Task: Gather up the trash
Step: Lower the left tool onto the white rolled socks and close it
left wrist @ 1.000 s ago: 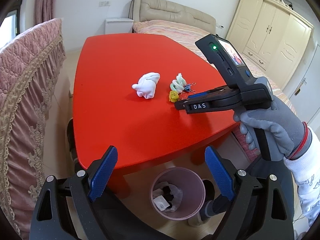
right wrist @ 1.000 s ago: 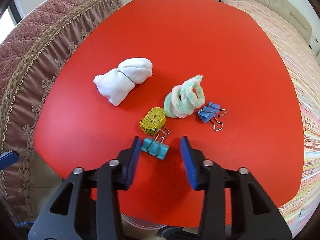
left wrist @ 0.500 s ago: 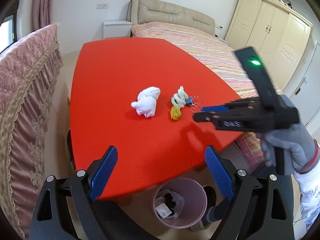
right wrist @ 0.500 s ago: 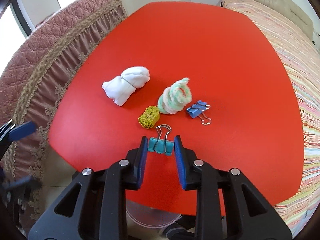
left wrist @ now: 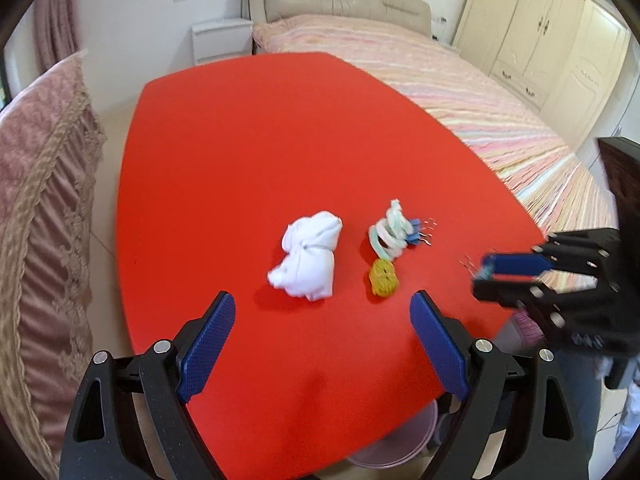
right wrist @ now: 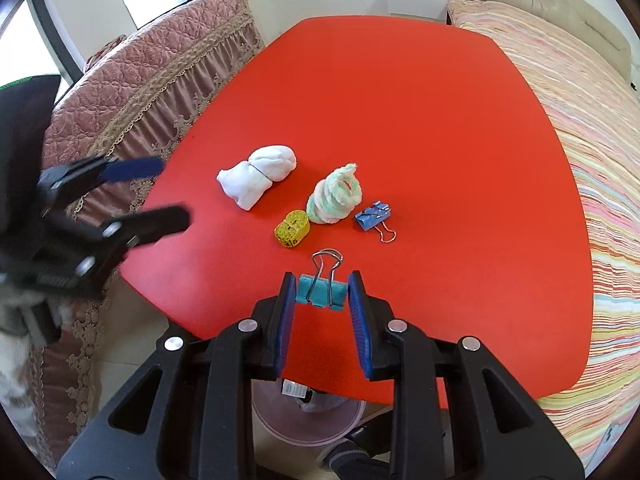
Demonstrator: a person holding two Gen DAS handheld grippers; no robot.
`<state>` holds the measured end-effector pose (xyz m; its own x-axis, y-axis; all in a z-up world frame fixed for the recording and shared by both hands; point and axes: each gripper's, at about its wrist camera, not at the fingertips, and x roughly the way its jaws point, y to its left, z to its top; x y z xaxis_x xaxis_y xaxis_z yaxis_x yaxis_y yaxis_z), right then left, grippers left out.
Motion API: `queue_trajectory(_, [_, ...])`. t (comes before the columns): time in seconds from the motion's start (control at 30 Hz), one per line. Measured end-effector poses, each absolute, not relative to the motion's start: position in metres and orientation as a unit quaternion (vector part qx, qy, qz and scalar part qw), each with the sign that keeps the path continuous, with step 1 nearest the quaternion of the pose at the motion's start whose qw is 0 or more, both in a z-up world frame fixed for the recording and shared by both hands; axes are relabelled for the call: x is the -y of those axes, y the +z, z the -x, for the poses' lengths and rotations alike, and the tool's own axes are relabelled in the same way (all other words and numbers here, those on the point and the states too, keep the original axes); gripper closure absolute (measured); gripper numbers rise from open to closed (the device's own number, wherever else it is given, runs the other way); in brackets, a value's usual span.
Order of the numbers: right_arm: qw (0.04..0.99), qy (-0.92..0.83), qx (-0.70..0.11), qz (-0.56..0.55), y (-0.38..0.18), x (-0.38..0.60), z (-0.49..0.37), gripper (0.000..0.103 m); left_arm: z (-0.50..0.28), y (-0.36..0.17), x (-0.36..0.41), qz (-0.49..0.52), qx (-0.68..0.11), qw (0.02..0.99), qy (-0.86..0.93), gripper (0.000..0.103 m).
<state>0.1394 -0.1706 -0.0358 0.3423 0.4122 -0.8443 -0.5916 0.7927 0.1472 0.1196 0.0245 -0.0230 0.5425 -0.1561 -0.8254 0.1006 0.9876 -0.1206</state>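
Right tool [right wrist: 322,292]: clenched on the teal binder clip [right wrist: 321,289], its pads pressing the clip's two ends, wire handles pointing away from the tool; the clip is held above the near edge of the red counter [right wrist: 400,112].
Left tool [left wrist: 322,340]: released, jaws wide with nothing between them, hanging over the counter's near edge.
Waste bin [right wrist: 308,420]: pale pink, on the floor directly below the right tool, partly under the counter rim; inside it a small labelled packet and some crumpled white bits, the rest hidden by the tool.
Bin in left view [left wrist: 394,446]: only a sliver of rim shows below the counter edge, between the tool's fingers; contents not visible.
White cloth bundle [left wrist: 306,260]: on the counter just ahead of the left tool.
Yellow tape roll [right wrist: 292,229]: ahead of the right tool, touching the pastel fuzzy coil [right wrist: 335,196].
Blue binder clip [right wrist: 374,218]: just right of the coil.
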Motion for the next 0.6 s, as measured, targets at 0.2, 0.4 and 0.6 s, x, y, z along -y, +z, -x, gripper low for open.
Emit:
queue_trajectory(0.2, [0.813,0.311,-0.485,0.091,-0.038,0.174,-0.137,0.076,-0.152,-0.042,-0.022,0.022,-0.506,0.859,-0.071,0.018])
queue_trajectory(0.4, [0.812,0.31,-0.487,0.09,-0.041,0.18,-0.138,0.076,-0.163,-0.061,-0.022,0.025,-0.522,0.85,-0.065,0.029])
queue_trajectory(0.6, [0.812,0.311,-0.486,0.089,-0.041,0.18,-0.139,0.076,-0.164,-0.07,-0.024,0.03,-0.519,0.852,-0.057,0.043])
